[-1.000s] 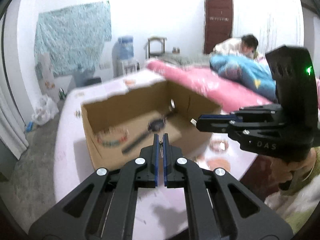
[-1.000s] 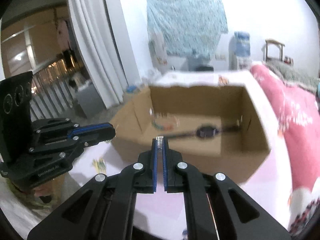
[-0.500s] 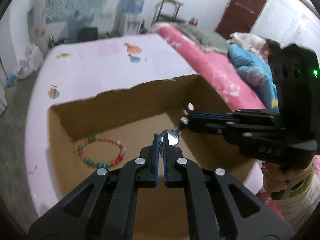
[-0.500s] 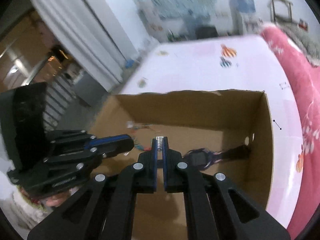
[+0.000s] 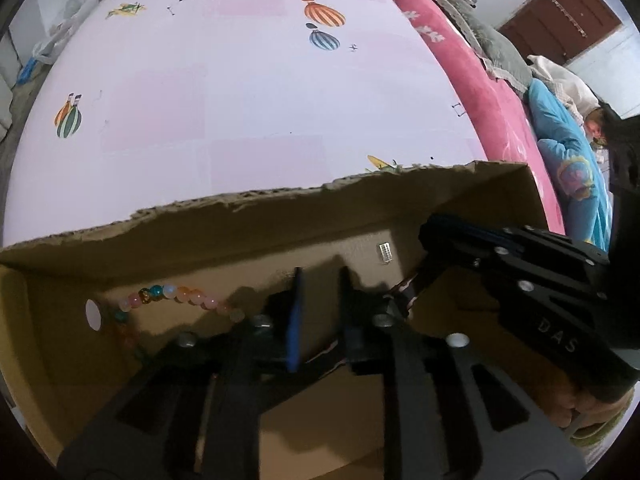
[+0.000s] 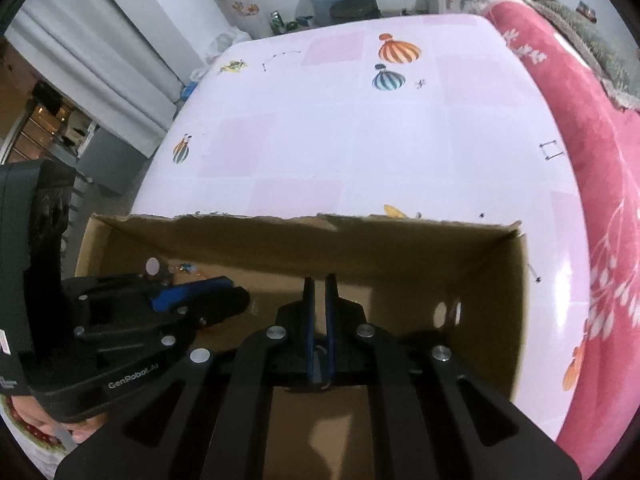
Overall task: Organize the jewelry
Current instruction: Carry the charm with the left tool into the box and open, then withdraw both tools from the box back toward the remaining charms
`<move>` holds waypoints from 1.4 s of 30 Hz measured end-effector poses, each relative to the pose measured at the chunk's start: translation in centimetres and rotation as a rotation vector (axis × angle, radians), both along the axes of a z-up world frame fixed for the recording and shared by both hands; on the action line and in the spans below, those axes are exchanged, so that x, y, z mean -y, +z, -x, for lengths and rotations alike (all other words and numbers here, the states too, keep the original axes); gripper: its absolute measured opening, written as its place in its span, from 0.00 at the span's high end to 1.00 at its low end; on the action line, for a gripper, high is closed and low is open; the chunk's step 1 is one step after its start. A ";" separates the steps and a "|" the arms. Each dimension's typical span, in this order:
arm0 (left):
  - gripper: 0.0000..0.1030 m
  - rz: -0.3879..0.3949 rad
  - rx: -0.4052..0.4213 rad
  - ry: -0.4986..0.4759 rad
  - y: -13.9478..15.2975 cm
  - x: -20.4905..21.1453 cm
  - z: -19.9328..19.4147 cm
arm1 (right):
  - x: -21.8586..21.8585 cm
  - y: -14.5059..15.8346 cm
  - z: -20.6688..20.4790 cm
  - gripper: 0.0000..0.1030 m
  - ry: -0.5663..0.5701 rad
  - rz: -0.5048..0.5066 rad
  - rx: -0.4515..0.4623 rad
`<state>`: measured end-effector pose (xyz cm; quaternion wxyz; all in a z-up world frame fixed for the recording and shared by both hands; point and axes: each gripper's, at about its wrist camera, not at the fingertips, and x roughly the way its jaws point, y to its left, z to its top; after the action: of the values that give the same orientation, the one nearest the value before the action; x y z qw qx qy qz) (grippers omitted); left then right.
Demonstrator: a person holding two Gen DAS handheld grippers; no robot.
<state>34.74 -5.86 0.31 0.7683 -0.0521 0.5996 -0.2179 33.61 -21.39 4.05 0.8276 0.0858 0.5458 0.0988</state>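
— What's my left gripper [image 5: 318, 280] doing?
— Spread apart inside the cardboard box [image 5: 280, 216], pinching nothing. My right gripper [image 6: 319, 284] is nearly pressed together, nothing visible between its fingers.
— And the jewelry?
— The bead bracelet [image 5: 180, 296] lies on the box floor by the left wall; a watch strap [image 5: 404, 292] shows near the right finger.

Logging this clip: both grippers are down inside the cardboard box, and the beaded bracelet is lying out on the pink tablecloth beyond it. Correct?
Not quite. The beaded bracelet lies inside the cardboard box, on its floor near the far wall, not on the pink tablecloth; the left wrist view shows it. Both the left gripper and right gripper are indeed inside the box.
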 end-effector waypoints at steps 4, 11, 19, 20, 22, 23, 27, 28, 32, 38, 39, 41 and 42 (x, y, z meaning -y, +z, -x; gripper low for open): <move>0.80 -0.010 0.015 0.009 0.4 -0.5 0.0 | 0.2 1.2 0.8 0.94 0.001 0.014 0.035; 0.80 0.019 0.108 -0.006 4.8 -1.2 2.1 | 1.1 5.9 4.5 0.71 -0.016 -0.024 0.160; 0.48 0.136 0.418 -0.061 13.8 -6.2 12.5 | 2.2 12.2 14.5 0.40 -0.037 -0.123 0.392; 0.46 0.141 0.452 -0.067 14.4 -6.9 14.1 | 2.1 12.5 15.7 0.38 -0.035 -0.133 0.410; 0.39 0.132 0.519 -0.085 15.0 -7.9 17.6 | 1.9 12.7 18.4 0.33 -0.029 -0.148 0.444; 0.37 0.125 0.535 -0.094 15.1 -8.2 18.8 | 1.7 12.7 19.7 0.32 -0.022 -0.154 0.456; 0.26 0.107 0.588 -0.113 14.5 -9.6 24.1 | 1.0 11.9 23.8 0.21 -0.010 -0.146 0.478; 0.24 0.104 0.600 -0.112 14.0 -9.8 25.7 | 0.8 11.5 24.8 0.18 -0.014 -0.127 0.481; 0.22 0.111 0.555 -0.132 11.6 -9.5 28.4 | -0.4 9.5 27.4 0.12 -0.065 0.016 0.461; 0.22 0.121 0.415 -0.120 6.6 -9.2 28.9 | -1.3 5.9 29.5 0.07 -0.094 0.118 0.373; 0.22 0.123 0.404 -0.117 6.0 -9.2 28.8 | -1.2 5.5 29.9 0.07 -0.110 0.138 0.365; 0.22 0.110 0.383 -0.097 4.9 -9.0 28.5 | -1.0 4.8 30.5 0.07 -0.134 0.183 0.358; 0.22 0.096 0.383 -0.095 4.5 -8.9 28.5 | -1.0 4.4 30.9 0.07 -0.144 0.205 0.357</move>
<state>6.25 3.07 4.80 0.8538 -0.0179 0.4332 -0.2881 2.71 -20.37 8.49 0.9205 0.0212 0.3902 -0.0028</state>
